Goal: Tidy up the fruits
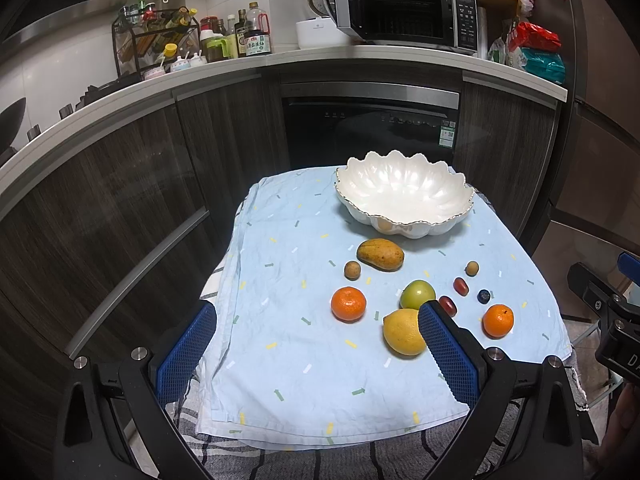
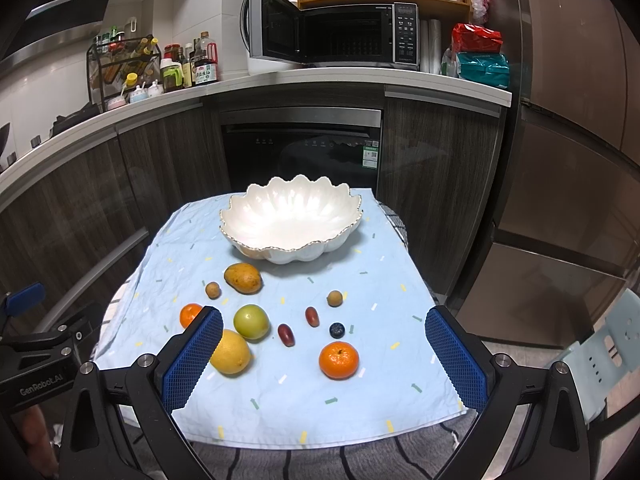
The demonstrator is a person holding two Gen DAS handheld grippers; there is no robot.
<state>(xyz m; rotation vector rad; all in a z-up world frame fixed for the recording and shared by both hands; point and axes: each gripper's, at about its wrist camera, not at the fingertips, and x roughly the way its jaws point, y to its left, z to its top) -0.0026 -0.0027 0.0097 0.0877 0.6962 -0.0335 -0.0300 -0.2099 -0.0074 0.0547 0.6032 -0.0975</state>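
A white scalloped bowl (image 1: 404, 194) (image 2: 292, 220) stands empty at the far end of a light blue cloth (image 1: 304, 360). In front of it lie a mango (image 1: 380, 255) (image 2: 243, 278), a green apple (image 1: 417, 294) (image 2: 251, 321), a lemon (image 1: 402, 332) (image 2: 231, 352), two tangerines (image 1: 348, 304) (image 1: 498, 320) (image 2: 338, 360), two red grapes (image 2: 286, 335), a blueberry (image 2: 337, 330) and two small brown longans (image 1: 352, 270). My left gripper (image 1: 316, 344) is open and empty above the cloth's near left. My right gripper (image 2: 324, 352) is open and empty, hovering near the tangerine.
The cloth covers a small table over a striped grey cloth (image 2: 320, 464). Behind are dark cabinets, a dishwasher (image 2: 300, 148) and a counter with an open microwave (image 2: 336, 36) and bottles. A fridge (image 2: 580, 160) and a pale blue chair (image 2: 600, 356) stand to the right.
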